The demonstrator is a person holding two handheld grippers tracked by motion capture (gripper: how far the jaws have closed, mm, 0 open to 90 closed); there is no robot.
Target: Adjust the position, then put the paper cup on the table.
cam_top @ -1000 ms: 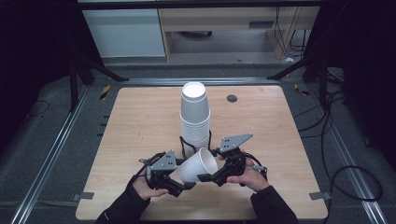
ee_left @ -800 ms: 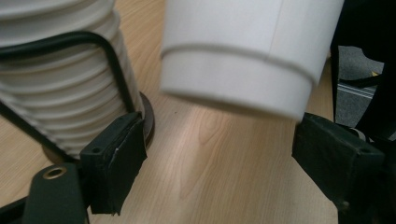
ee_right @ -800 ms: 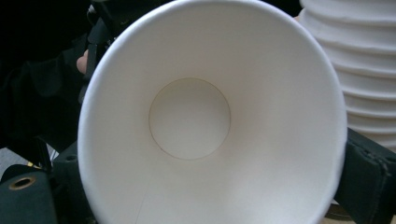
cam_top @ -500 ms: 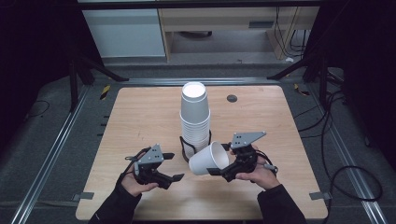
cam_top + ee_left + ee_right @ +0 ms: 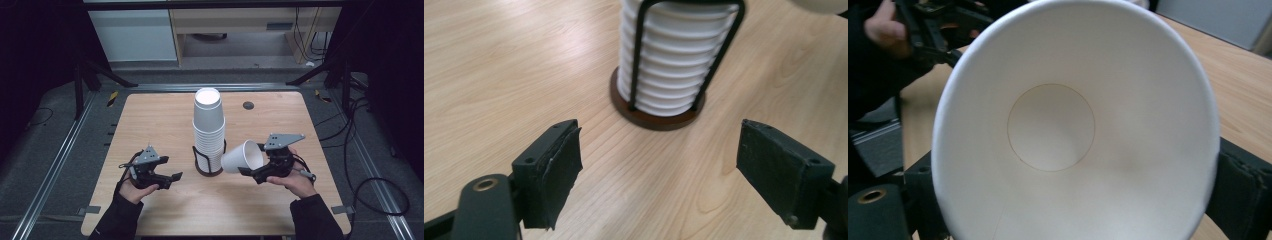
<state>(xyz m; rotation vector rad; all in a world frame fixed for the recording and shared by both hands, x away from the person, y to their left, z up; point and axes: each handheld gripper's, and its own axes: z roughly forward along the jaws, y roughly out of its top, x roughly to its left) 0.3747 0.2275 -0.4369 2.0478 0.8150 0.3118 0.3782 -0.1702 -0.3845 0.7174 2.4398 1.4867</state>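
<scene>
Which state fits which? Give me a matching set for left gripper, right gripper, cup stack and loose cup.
Things:
1. left gripper
2. right gripper
3. cup stack
4. loose cup

States:
A. tipped on its side, off the table
B. open, nothing between its jaws
C. upside down in the wire holder
D. shut on a cup

Pairs: 1-B, 2-D, 3-C, 4-A

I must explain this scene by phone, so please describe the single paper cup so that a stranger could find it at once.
Start at the wooden table and find the tall stack of white cups in its black wire holder near the middle. Beside it, the right gripper holds one white paper cup. Unlike the upside-down stacked cups, it is alone and tipped on its side.
</scene>
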